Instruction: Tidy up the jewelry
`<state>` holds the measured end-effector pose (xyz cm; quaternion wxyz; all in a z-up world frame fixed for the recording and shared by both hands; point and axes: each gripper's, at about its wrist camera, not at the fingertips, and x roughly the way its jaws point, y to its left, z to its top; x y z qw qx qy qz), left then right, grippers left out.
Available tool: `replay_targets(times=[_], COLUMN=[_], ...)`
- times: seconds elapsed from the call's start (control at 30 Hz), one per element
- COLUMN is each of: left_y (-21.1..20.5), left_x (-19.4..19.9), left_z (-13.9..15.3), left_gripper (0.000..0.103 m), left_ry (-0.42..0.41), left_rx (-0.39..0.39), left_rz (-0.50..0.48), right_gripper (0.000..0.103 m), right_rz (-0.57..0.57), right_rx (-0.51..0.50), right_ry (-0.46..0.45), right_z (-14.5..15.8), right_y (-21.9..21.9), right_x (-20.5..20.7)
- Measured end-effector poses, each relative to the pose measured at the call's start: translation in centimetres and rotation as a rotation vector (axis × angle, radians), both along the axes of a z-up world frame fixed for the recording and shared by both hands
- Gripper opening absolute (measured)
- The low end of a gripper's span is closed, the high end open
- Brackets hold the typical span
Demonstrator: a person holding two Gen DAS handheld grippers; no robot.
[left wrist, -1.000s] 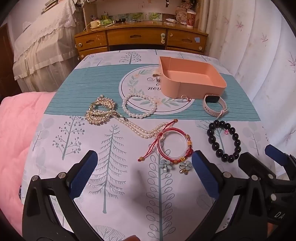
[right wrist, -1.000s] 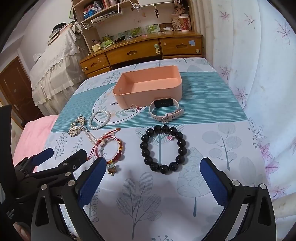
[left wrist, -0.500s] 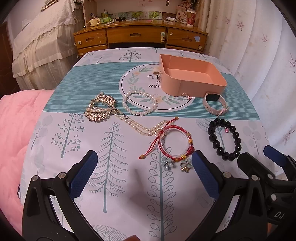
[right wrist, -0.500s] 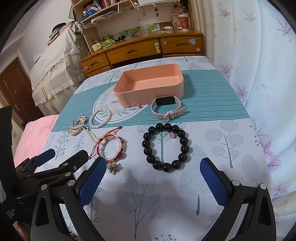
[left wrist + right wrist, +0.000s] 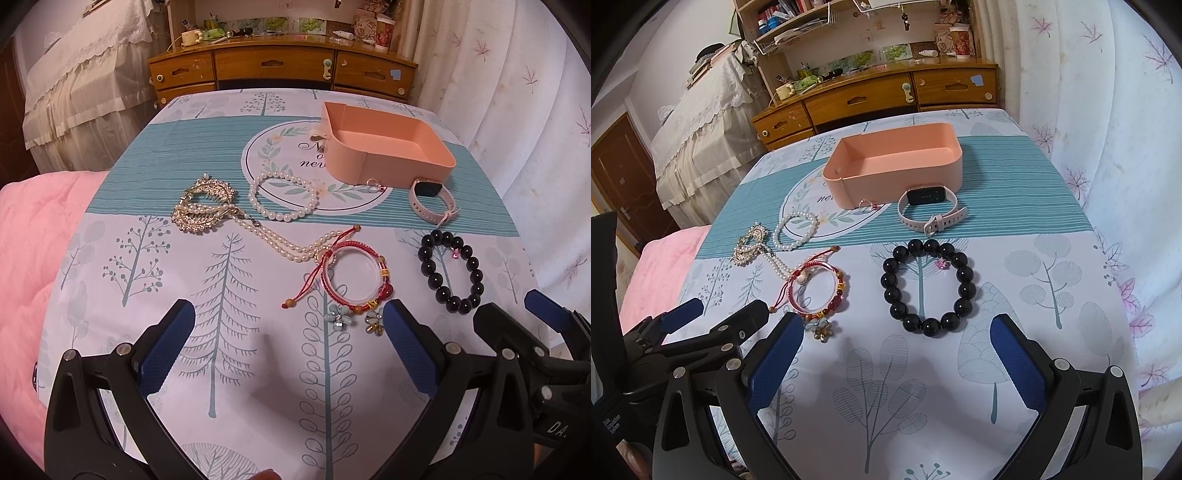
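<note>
Both claws hover wide apart and empty above the table [image 5: 1052,295]: the right claw [image 5: 897,354] just short of the black bead bracelet [image 5: 927,286], the left claw [image 5: 284,347] near the red bracelet [image 5: 352,280]. The empty pink tray [image 5: 897,173] stands beyond.

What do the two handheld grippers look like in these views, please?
Both are alike: the left gripper and right gripper have black plastic frames shaped like spring clamps, with silver rivets at the pivots. Each finger carries a dark blue textured pad. White lettering marks the bodies, too small to read fully. No cables or sleeves show.
</note>
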<state>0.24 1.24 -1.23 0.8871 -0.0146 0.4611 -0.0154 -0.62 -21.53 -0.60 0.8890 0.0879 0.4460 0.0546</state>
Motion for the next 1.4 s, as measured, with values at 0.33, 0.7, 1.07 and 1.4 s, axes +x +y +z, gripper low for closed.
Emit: replay_targets(times=[0.33,0.7,1.07,1.4], left_y=[0.2,0.6,1.0,1.6], left_x=[-0.2,-1.4,-3.6,-4.9], left_z=[-0.1,0.6,1.9,2.6], left_gripper=[0.101,0.101,0.101,0.101], left_ry=[0.006,-0.004,-0.035,-0.047], left_rx=[-0.013,-0.029,-0.043,-0.059], left_rz=[0.0,0.001,-0.003,0.0], right_gripper=[0.103,0.103,0.103,0.103], right_rz=[-0.003,-0.002,0.001,0.012], right_rx=[-0.001,-0.006,-0.004,-0.006], right_ry=[-0.003,-0.03,-0.069,-0.086], right_z=[0.0,0.7,2.3,3.4], right_y=[0.1,0.7,0.8,1.4], right_x=[-0.2,-1.5,-4.2,-5.7])
